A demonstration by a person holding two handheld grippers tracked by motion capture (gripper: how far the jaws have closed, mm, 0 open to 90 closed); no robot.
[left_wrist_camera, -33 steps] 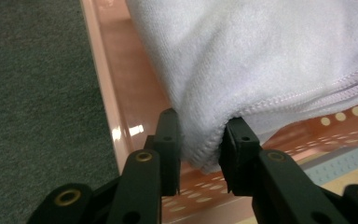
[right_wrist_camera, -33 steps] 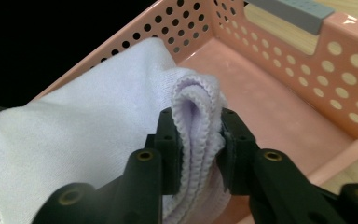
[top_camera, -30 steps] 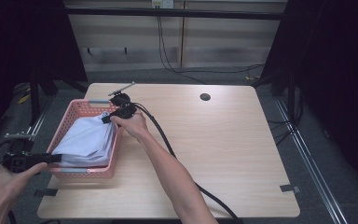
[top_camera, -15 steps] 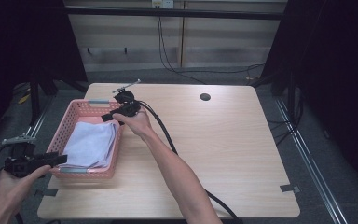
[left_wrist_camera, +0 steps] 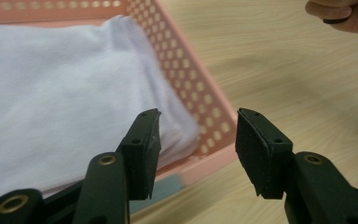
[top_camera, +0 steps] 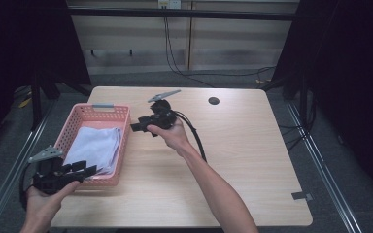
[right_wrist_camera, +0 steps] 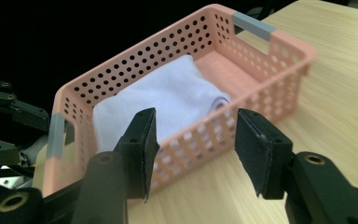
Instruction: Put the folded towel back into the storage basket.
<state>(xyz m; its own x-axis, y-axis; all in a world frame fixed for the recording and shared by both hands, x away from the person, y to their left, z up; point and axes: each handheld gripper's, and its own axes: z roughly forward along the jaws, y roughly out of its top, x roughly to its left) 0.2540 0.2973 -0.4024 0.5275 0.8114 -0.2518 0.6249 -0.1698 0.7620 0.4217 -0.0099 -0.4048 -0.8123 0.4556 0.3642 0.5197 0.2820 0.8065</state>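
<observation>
A pink perforated basket [top_camera: 80, 116] stands at the table's left side with a folded white cloth [top_camera: 94, 145] lying flat in it. My left gripper [top_camera: 88, 170] hovers open at the basket's near corner, its jaws over the rim and the cloth's edge. In the left gripper view the jaws [left_wrist_camera: 198, 116] are apart above the cloth [left_wrist_camera: 51, 84] and the basket wall [left_wrist_camera: 186, 88]. My right gripper [top_camera: 135, 128] is open just right of the basket, above the tabletop. Its own view shows the open jaws [right_wrist_camera: 196, 116] facing the basket [right_wrist_camera: 279, 88] and the cloth [right_wrist_camera: 168, 98].
The wooden tabletop [top_camera: 243, 145] stretches right of the basket, with a round cable hole [top_camera: 213, 101] near the far edge. The right gripper's cable [top_camera: 196, 138] trails along the forearm. Dark floor and metal rails surround the table.
The right gripper let go of the cloth's lifted corner and drew back to the right, out of the basket. The cloth settled flat. The left gripper edged in toward the basket's near corner.
</observation>
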